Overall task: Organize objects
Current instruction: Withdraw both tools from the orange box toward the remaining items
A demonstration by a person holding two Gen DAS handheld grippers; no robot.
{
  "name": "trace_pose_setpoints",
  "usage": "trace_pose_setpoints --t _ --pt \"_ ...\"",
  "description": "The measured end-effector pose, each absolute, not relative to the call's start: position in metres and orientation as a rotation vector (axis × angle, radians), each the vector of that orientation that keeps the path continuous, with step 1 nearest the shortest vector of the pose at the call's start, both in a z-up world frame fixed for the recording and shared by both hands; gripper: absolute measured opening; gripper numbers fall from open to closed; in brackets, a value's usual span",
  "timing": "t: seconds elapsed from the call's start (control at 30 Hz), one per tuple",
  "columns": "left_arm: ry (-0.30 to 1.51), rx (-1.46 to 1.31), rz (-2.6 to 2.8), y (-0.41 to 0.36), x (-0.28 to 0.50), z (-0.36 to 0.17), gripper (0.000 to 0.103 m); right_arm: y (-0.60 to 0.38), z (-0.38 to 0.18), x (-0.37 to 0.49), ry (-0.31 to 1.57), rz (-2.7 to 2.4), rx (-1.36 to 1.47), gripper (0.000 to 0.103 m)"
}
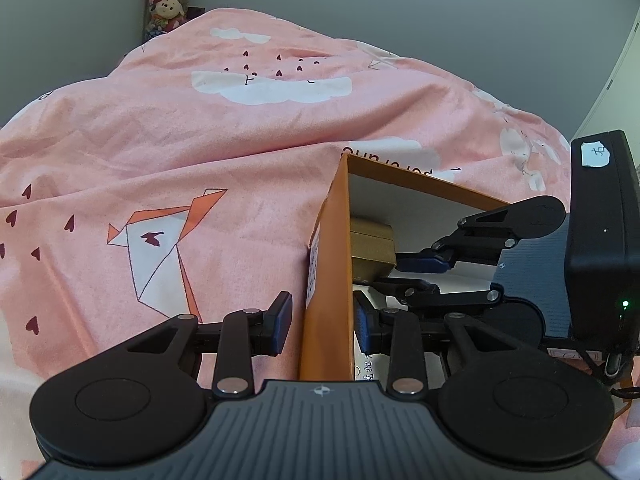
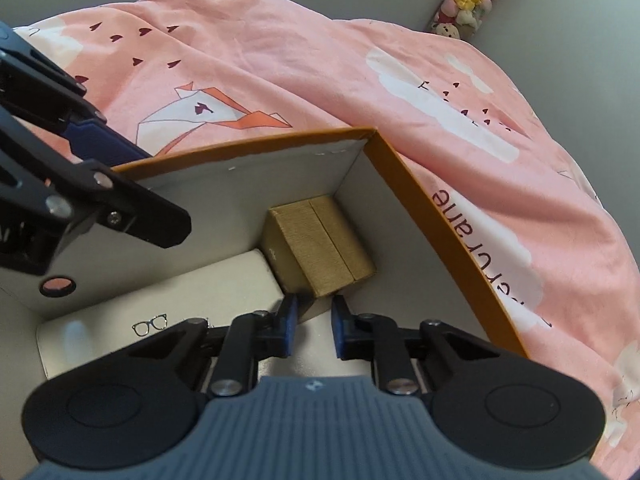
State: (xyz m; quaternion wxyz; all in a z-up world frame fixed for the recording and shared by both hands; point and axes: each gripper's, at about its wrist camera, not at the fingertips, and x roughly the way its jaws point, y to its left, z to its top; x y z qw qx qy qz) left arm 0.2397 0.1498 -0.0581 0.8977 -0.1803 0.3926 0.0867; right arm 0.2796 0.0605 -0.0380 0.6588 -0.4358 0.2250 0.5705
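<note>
Gold box (image 2: 320,246): small, blocky, ribbed paper-like finish with a seam line across the top face, sitting tilted in the far corner of the orange box (image 2: 420,196), mid-frame in the right wrist view. Orange box is stiff card, orange outside, matte white inside, straight sharp rims.

Beside the gold box, lower left of that view, a white glasses case (image 2: 160,300) is lying flat: smooth, rounded corners, small spectacles emblem printed on it.

Right gripper (image 2: 313,330): blue-padded fingers are hovering inside the orange box just short of the gold box, narrowly parted, nothing between them.

Left gripper (image 1: 322,322): black linkage arms, blue pads, straddling the orange box's near wall low in the left wrist view, one finger outside and one inside. Whether the pads are pressing the card, cannot tell.

All of it is resting on a pink bedsheet (image 1: 160,140), soft, wrinkled, printed with white clouds, dark hearts and an origami fox. Plush toys (image 1: 168,8) are stacked at upper left against a grey wall.
</note>
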Motion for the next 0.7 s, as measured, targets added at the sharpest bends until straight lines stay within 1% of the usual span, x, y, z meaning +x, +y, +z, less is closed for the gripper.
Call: trace_pose_setpoints --t 0.23,0.3,0.43,0.57,0.63,0.7 --pt "0.821 -0.363 0.186 0.147 0.237 -0.055 0.04 0.051 -0.033 0.284 0.563 1.285 -0.969 0.017" --pt "0.829 -0.364 0.194 0.146 0.235 -0.054 0.04 0.048 -0.035 0.283 0.622 1.273 -0.985 0.012" --pt "0.83 -0.377 0.201 0.146 0.23 -0.049 0.04 0.048 -0.039 0.282 0.796 1.232 -0.995 0.012" --pt "0.811 -0.371 0.204 0.144 0.224 -0.039 0.04 0.048 -0.04 0.281 0.975 1.287 -0.904 0.011" --pt "0.805 -0.368 0.203 0.143 0.221 -0.033 0.04 0.049 -0.04 0.278 1.022 1.299 -0.869 0.004" --pt "0.802 -0.366 0.202 0.141 0.218 -0.027 0.04 0.051 -0.042 0.275 1.034 1.29 -0.855 0.003"
